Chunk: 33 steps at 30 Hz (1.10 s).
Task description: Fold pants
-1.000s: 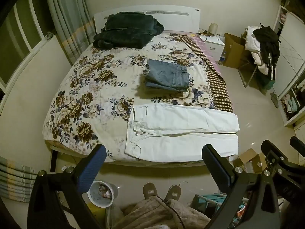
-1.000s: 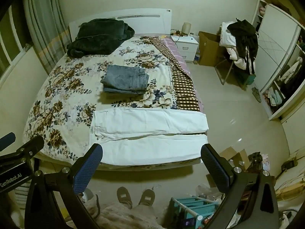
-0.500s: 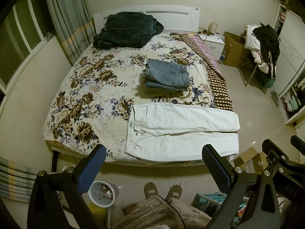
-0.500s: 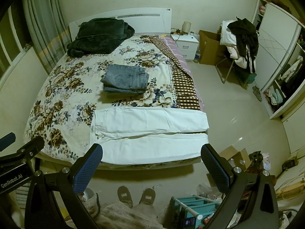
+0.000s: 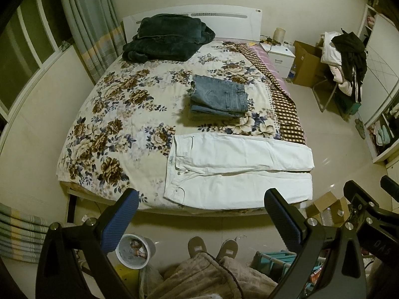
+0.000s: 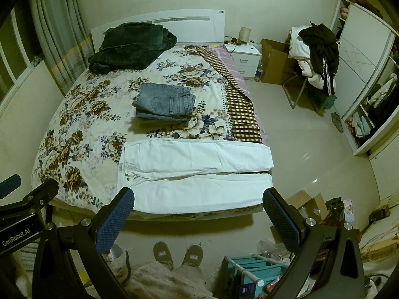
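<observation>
White pants (image 5: 237,169) lie flat along the near edge of the floral bed (image 5: 112,114), waist to the left, legs side by side to the right; they also show in the right wrist view (image 6: 197,174). A folded pair of blue jeans (image 5: 219,98) sits behind them, seen too in the right wrist view (image 6: 165,103). My left gripper (image 5: 202,214) is open and empty, held high above the floor short of the bed. My right gripper (image 6: 199,211) is open and empty at the same height beside it.
A dark green blanket (image 5: 167,37) lies at the headboard. A bucket (image 5: 136,251) and a teal rack (image 6: 251,271) stand on the floor by the person's slippered feet (image 5: 212,245). Cardboard boxes (image 5: 329,206), a nightstand (image 5: 279,56) and a clothes-laden chair (image 5: 344,57) stand to the right.
Both views have drifted very slightly; the pants and jeans have not moved and both grippers stay open.
</observation>
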Each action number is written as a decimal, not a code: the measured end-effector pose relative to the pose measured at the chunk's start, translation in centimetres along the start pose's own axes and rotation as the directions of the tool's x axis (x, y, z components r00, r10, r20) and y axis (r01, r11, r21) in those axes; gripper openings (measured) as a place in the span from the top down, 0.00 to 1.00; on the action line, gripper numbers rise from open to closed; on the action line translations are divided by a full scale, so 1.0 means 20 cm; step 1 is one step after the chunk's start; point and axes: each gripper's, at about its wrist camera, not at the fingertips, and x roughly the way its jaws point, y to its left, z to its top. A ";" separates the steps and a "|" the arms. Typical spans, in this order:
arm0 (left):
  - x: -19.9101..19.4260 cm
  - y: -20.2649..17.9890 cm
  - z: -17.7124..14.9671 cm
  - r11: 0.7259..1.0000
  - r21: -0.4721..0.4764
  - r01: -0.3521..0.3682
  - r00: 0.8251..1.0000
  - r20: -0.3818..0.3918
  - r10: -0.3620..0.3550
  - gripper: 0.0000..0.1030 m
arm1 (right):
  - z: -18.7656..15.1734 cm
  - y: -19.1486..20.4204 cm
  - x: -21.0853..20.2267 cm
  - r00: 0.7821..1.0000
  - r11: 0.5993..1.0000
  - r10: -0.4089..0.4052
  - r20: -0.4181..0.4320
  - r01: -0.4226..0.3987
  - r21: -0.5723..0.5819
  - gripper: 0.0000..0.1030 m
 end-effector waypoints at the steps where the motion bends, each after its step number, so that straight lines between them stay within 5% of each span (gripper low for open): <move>1: 0.00 0.00 0.00 1.000 0.000 0.000 1.000 0.000 0.000 0.00 | 0.00 0.00 0.00 1.000 1.000 -0.001 -0.001 0.001 0.001 0.00; 33: -0.01 0.00 0.02 1.000 0.002 -0.005 1.000 -0.001 0.005 0.00 | 0.02 -0.01 0.02 1.000 1.000 0.002 -0.006 -0.002 0.002 0.00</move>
